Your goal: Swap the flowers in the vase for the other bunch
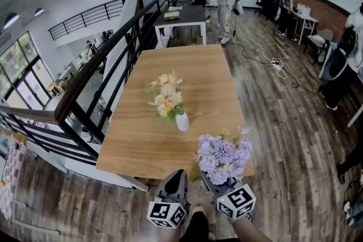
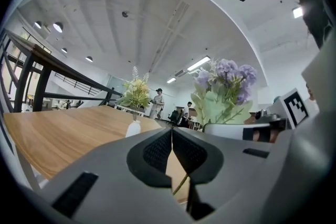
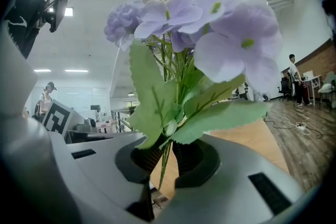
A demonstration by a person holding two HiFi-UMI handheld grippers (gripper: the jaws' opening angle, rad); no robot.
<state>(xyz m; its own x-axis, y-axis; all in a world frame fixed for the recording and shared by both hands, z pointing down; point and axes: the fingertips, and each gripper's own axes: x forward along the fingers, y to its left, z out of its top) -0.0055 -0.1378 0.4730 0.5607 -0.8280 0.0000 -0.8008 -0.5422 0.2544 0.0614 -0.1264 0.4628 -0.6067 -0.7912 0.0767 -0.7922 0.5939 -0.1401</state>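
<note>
**Hazards.** The right gripper [image 3: 167, 150] pinches only the thin green stems of the bunch of lilac artificial flowers with broad green leaves [image 3: 199, 34]. The grip is low down and the heavy heads stand well above it. In my judgement the bunch could pivot or slide through the fingers [image 3: 191, 157] if it is swung or tipped.

The small white ceramic vase [image 1: 182, 121] looks narrow and light, and it carries a tall bunch of cream and yellow flowers [image 1: 166, 95]. If that bunch is pulled out with nothing steadying the vase, the vase could lift or topple on the light wooden surface [image 1: 142, 144]. The lilac bunch could also knock the vase if it is brought in close before the vase is emptied. The vase is not yet emptied, so the swap proper has not begun.

**Positions.** The left gripper [image 2: 172, 136] has its fingers pressed together on nothing; its own view shows the two ribbed faces meeting with no gap. It hovers at the near edge of the surface, just beside the right gripper.

The right gripper's fingers are closed on the lilac stems, which pass down between them and hang out below.

The vase stands near the middle of the surface, ahead of both grippers and well apart from them. In the head view it is slightly left of the lilac bunch. The cream bunch sits upright in it.
</note>
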